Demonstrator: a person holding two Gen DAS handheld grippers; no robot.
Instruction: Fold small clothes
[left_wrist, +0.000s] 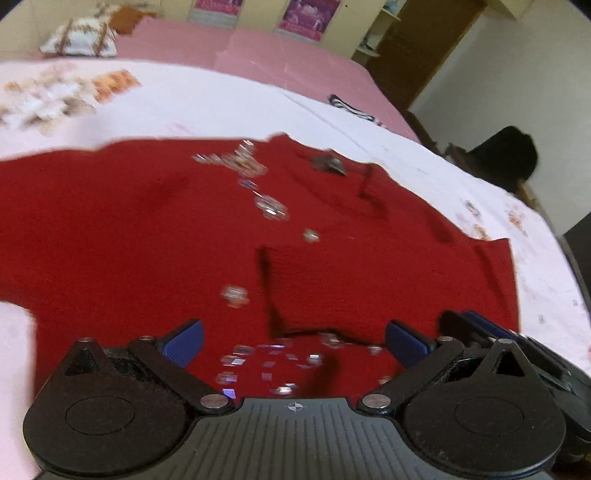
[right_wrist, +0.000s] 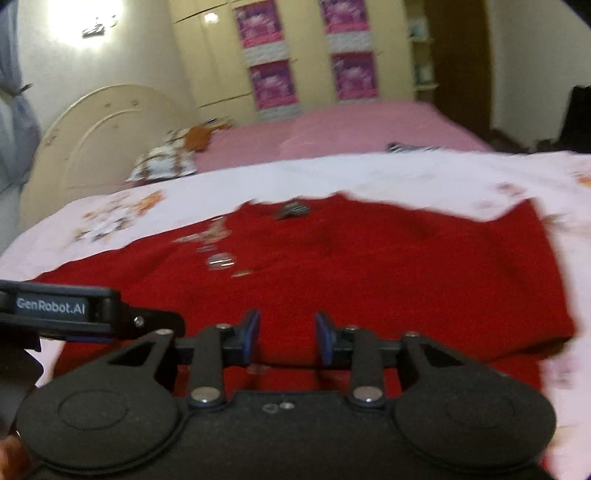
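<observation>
A red knitted sweater with shiny sequins lies spread flat on the white floral sheet. Its neck label points to the far side. One sleeve is folded in over the body. My left gripper hovers over the near hem, open wide, with nothing between its blue pads. In the right wrist view the sweater fills the middle. My right gripper stands just above it, open by a narrow gap with no cloth between the pads. The left gripper's body shows at the left edge.
Beyond the sheet, the pink bedspread carries a patterned pillow and a striped garment. A cream headboard and wardrobe stand behind. A dark chair sits past the bed's right edge.
</observation>
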